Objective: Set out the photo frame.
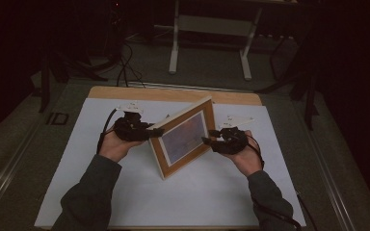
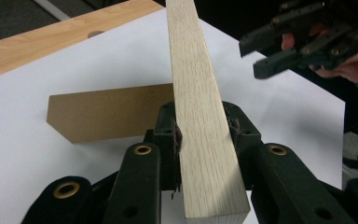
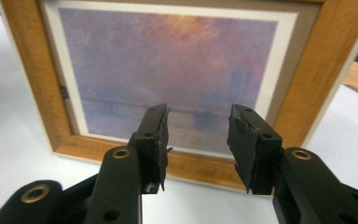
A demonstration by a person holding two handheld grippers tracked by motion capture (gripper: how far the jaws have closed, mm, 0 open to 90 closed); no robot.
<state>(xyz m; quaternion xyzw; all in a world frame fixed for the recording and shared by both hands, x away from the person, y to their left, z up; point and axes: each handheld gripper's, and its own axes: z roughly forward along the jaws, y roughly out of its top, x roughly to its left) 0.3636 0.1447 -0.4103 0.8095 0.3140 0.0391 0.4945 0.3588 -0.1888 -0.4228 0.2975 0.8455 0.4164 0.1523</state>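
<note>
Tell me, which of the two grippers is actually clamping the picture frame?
The left gripper: its jaws pinch the picture frame's pale edge. The right gripper stands open before the picture, touching nothing.

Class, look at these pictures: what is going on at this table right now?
A person stands a framed picture upright on a white table. The left gripper is clamped on the frame's wooden edge. The right gripper is open in front of the picture, holding nothing. A brown stand flap rests on the table behind the frame.

White sheet (image 1: 125,192) on wooden table (image 1: 125,92)
</note>
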